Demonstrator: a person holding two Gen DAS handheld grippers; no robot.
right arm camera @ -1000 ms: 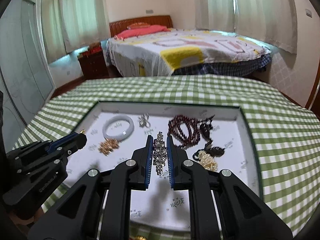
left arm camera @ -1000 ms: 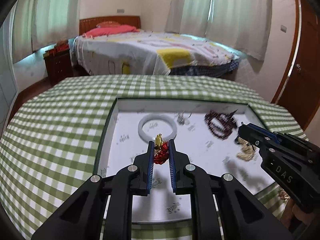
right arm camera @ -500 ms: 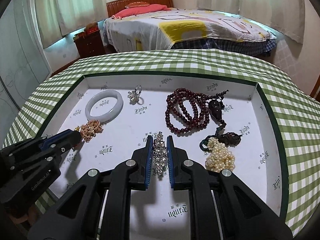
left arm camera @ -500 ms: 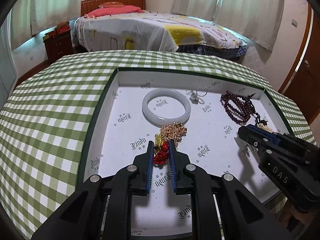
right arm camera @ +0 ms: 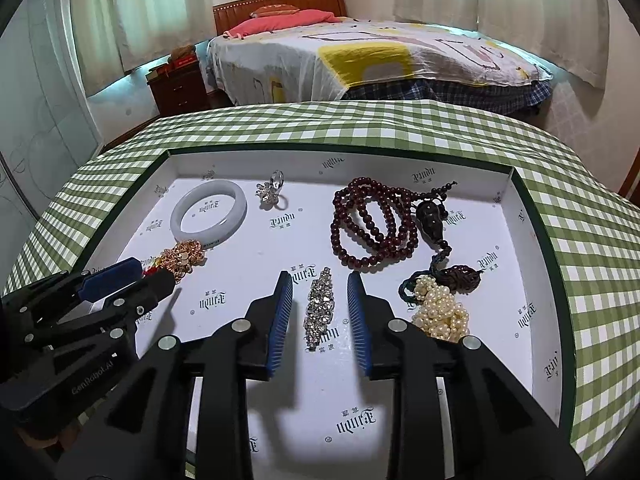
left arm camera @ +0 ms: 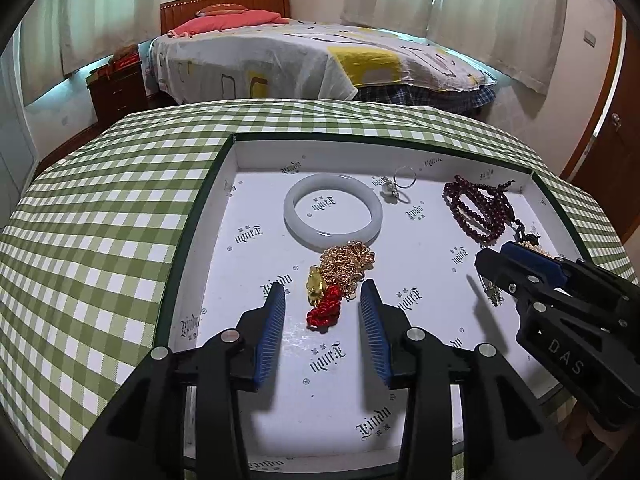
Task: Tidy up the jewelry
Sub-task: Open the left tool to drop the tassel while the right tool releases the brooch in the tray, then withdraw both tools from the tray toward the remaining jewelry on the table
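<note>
A white tray (left arm camera: 208,264) with a dark green rim lies on the checked table. My left gripper (left arm camera: 322,294) is open; a gold chain with a gold charm and red knot (left arm camera: 326,306) lies on the tray floor between its fingers. My right gripper (right arm camera: 320,284) is open; a rhinestone bracelet (right arm camera: 320,308) lies flat between its fingers. The tray also holds a white jade bangle (left arm camera: 332,210), a silver ring (right arm camera: 272,190), dark red beads (right arm camera: 372,224) and a pearl bunch (right arm camera: 440,308). The right gripper also shows in the left wrist view (left arm camera: 500,264).
The green checked tablecloth (left arm camera: 100,220) surrounds the tray. A bed (left arm camera: 312,60) and a wooden nightstand (left arm camera: 120,84) stand beyond the table. A brown door (left arm camera: 616,152) is at the right.
Both grippers have lowered into the tray and opened. The gold chain with the red knot and the rhinestone bracelet, held before, now lie loose on the tray floor.
</note>
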